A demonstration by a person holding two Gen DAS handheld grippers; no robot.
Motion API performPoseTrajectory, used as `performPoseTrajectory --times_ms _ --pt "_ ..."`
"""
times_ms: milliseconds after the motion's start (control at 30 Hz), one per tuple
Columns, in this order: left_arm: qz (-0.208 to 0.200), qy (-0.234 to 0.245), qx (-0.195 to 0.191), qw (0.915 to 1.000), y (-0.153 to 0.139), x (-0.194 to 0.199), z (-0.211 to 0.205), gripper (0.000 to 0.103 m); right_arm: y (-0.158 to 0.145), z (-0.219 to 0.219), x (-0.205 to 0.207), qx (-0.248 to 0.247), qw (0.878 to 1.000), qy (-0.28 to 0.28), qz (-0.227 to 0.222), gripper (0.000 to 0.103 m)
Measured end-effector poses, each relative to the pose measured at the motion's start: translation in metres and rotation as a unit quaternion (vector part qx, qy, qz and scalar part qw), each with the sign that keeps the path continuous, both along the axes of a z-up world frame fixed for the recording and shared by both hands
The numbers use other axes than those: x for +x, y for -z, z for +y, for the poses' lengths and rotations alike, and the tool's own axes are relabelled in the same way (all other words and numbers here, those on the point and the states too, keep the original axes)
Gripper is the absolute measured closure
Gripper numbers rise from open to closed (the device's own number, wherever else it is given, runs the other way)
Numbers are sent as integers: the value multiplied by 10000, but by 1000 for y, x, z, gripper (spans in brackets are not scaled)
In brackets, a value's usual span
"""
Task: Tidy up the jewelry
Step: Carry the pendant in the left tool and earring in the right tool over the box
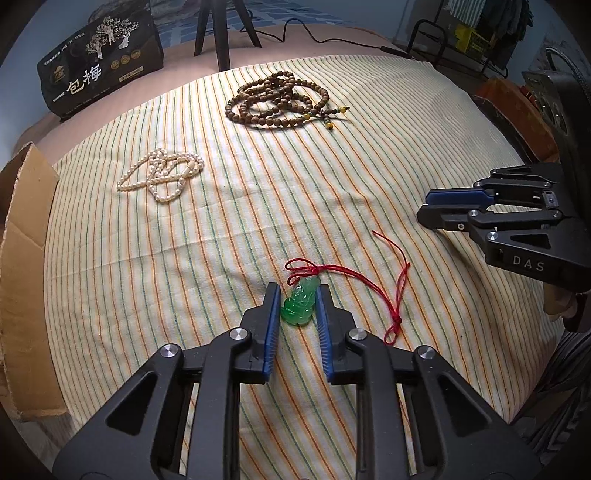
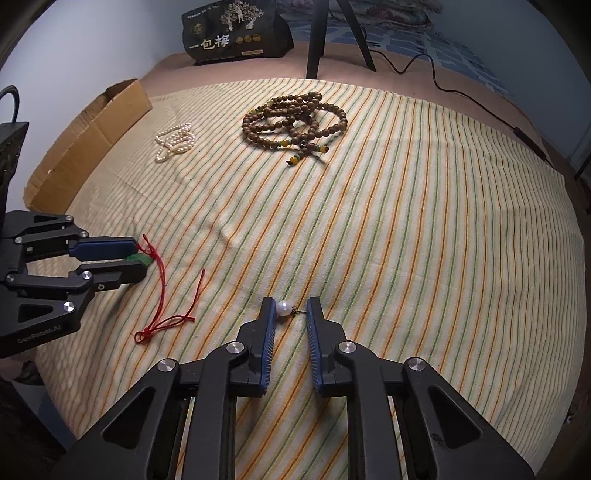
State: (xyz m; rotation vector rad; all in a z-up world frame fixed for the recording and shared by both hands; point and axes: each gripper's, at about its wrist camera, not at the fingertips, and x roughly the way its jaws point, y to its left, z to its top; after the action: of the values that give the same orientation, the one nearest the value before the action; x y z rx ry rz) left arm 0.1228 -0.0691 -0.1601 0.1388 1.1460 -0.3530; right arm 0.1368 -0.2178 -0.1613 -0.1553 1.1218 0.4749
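Left gripper (image 1: 297, 295): jaws drawn in on either side of the green jade pendant (image 1: 300, 304); the pads look to be touching its flanks, so it is judged clamped on the pendant, which rests on the striped cloth (image 1: 332, 177). The red cord (image 1: 391, 291) trails from the pendant's top, off to the right, and ends in a knot.

Right gripper (image 2: 290, 308): jaws narrowed around a single white pearl pendant (image 2: 283, 307) with a small dark hook. The pearl touches the left pad; the hook reaches toward the right pad. Whether it is actually pinched cannot be told.

Further out, 2 pieces lie untouched on the cloth: a coiled string of brown wooden beads (image 2: 295, 118) and a heap of small pearl strands (image 2: 175, 142), well apart from both grippers. A cardboard box (image 2: 92, 136) sits at the cloth's left edge; a dark printed bag (image 2: 236, 29) stands behind.

Step in hand, as judged: 2 simultaneous pick-ups, 1 pendant per gripper. No item is yet sorted. The next move calls for confirming both holds, then lifting slowly so the cord clears the cloth without snagging. The box is the likely destination, though this is not confirmed.
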Motion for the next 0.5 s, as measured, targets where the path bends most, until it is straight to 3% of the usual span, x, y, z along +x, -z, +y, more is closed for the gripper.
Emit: performPoseTrajectory --times_ms 500 --pt "-280 -292 -369 9985 -33 -3 17 85 -17 5 -5 96 9997 -51 -209 88"
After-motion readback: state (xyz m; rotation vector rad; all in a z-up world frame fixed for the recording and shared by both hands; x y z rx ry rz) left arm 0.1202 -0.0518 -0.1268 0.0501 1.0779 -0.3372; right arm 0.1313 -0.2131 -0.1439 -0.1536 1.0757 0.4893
